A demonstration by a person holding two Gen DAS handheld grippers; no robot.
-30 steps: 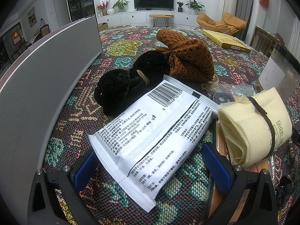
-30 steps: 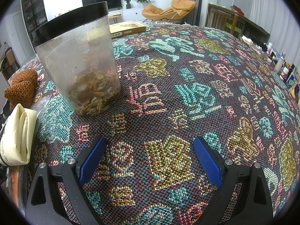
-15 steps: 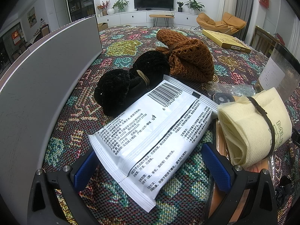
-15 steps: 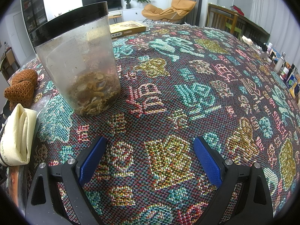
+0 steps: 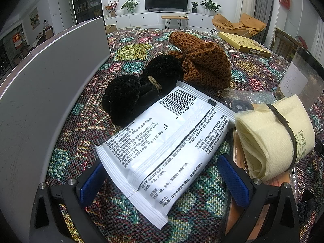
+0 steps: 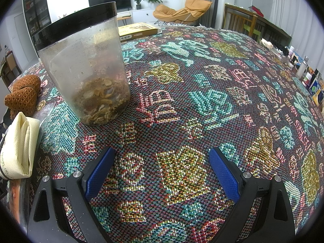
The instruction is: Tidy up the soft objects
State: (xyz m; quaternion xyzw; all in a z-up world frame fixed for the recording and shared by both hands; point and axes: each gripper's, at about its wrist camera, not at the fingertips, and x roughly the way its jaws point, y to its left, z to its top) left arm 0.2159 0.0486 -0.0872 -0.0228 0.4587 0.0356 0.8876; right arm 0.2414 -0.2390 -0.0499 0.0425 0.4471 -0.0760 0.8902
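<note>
A clear plastic jar (image 6: 85, 68) with a black rim stands upright on the patterned tablecloth (image 6: 202, 101), at about 10 o'clock from the right gripper (image 6: 162, 170). Its bottom part holds pale brown flakes or shells; what they are, I cannot tell. At 9 o'clock from the left gripper (image 5: 164, 180) there is a tall grey panel (image 5: 50, 93), maybe the wall of a box, but its inside is hidden.

The soft things lie in front of the left gripper. A white flat packet (image 5: 162, 149) with a barcode lies between its blue fingers, touching neither pad as far as I can see. At 12 o'clock, behind the packet and touching it, is a black fuzzy bundle (image 5: 137, 93) tied with a band. Behind that, at 1 o'clock, is a brown knitted bundle (image 5: 204, 64). At 2 o'clock a cream folded cloth (image 5: 273, 137), held by a dark band, lies partly on something orange.

Both grippers are low over the cloth, pointing forward. The left gripper's fingers stand wide apart around the packet. The right gripper's fingers also stand wide apart, with only tablecloth between them.
</note>
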